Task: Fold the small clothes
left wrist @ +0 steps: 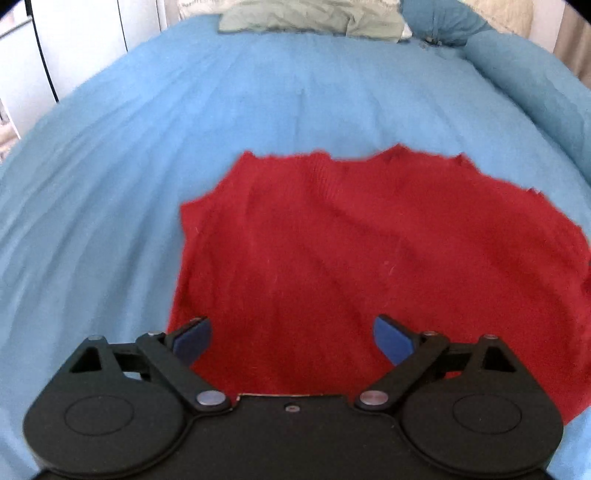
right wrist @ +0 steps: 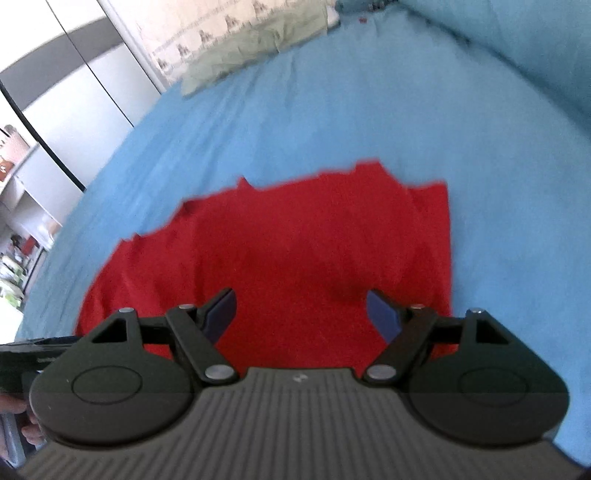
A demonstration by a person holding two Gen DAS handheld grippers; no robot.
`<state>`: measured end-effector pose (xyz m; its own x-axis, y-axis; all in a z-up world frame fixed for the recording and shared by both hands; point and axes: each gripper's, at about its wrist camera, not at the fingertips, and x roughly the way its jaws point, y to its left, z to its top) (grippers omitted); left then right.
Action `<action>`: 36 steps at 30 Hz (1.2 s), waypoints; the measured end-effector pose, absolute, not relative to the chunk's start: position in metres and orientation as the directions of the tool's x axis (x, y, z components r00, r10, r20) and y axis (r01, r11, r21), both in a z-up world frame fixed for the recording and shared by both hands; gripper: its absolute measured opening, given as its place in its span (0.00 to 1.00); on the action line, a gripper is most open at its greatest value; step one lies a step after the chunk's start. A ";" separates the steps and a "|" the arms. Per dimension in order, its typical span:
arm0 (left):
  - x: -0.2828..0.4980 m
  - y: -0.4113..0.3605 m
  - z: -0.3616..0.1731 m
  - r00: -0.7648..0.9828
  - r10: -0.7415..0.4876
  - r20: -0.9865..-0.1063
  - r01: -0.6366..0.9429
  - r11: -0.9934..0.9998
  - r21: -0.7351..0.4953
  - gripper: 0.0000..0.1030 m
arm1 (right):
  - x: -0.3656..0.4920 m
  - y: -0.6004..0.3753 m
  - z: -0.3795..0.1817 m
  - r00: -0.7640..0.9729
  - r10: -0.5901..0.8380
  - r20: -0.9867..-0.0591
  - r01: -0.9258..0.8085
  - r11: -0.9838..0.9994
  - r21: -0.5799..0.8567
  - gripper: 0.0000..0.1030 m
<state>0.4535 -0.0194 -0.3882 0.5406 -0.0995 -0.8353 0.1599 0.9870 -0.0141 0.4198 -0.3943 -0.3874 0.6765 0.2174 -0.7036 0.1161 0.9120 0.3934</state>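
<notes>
A small red knit garment [left wrist: 351,251] lies spread flat on a blue bedsheet [left wrist: 221,110]. It also shows in the right wrist view [right wrist: 295,251]. My left gripper [left wrist: 291,339] is open and empty, hovering over the garment's near left part. My right gripper [right wrist: 301,314] is open and empty, hovering over the garment's near right part. Both have blue pads. The garment's near edge is hidden under the gripper bodies.
A pale green pillow [left wrist: 310,16] lies at the far end of the bed, also in the right wrist view [right wrist: 251,48]. A bunched blue duvet [left wrist: 535,81] runs along the right side. White wardrobe doors [right wrist: 85,96] stand to the left.
</notes>
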 end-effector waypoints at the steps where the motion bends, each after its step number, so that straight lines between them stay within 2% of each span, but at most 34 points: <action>1: 0.449 -0.020 -0.378 0.553 -0.101 -0.827 0.160 0.987 -0.014 0.94 | 0.413 -0.394 -0.376 0.691 0.198 -0.695 0.109 0.922 0.371 0.91; 5: 0.428 -0.033 -0.339 0.593 -0.096 -0.799 0.157 0.988 -0.002 0.99 | 0.382 -0.390 -0.332 0.711 0.091 -0.697 0.122 0.960 0.251 0.93; 6: 0.423 -0.037 -0.333 0.599 -0.094 -0.795 0.154 0.988 0.000 1.00 | 0.372 -0.391 -0.326 0.711 0.077 -0.699 0.137 0.960 0.245 0.98; 9: 0.412 -0.052 -0.328 0.589 -0.102 -0.802 0.158 0.987 -0.009 1.00 | 0.339 -0.393 -0.318 0.687 0.044 -0.725 0.204 0.946 0.251 1.00; 14: 0.408 -0.074 -0.347 0.553 -0.107 -0.826 0.163 0.986 -0.018 1.00 | 0.303 -0.386 -0.347 0.579 0.004 -0.815 0.290 0.933 0.211 1.00; 20: 0.406 -0.084 -0.367 0.534 -0.111 -0.838 0.124 0.991 -0.052 1.00 | 0.291 -0.388 -0.394 0.539 -0.011 -0.842 0.419 0.871 0.257 0.99; 22: 0.405 -0.086 -0.370 0.527 -0.116 -0.842 0.118 0.991 -0.063 1.00 | 0.290 -0.391 -0.406 0.553 0.015 -0.833 0.459 0.828 0.320 0.92; 26: 0.405 -0.089 -0.371 0.524 -0.118 -0.843 0.123 0.990 -0.062 1.00 | 0.295 -0.392 -0.421 0.606 0.006 -0.795 0.519 0.755 0.402 0.89; 29: 0.410 -0.091 -0.372 0.503 -0.145 -0.852 0.140 0.987 -0.086 1.00 | 0.305 -0.403 -0.424 0.638 -0.010 -0.770 0.557 0.696 0.453 0.83; 33: 0.420 -0.095 -0.371 0.510 -0.145 -0.848 0.162 0.984 -0.071 1.00 | 0.321 -0.418 -0.425 0.639 -0.026 -0.769 0.578 0.677 0.457 0.67; 36: 0.434 -0.099 -0.376 0.509 -0.116 -0.853 0.150 0.988 -0.045 1.00 | 0.332 -0.421 -0.426 0.627 -0.046 -0.777 0.577 0.698 0.424 0.49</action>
<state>0.4338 -0.0992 -0.3759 0.5086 -0.1160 -0.8531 0.1504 0.9876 -0.0446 0.3319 -0.4213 -0.4259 0.6272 -0.0463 -0.7775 0.5771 0.6980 0.4240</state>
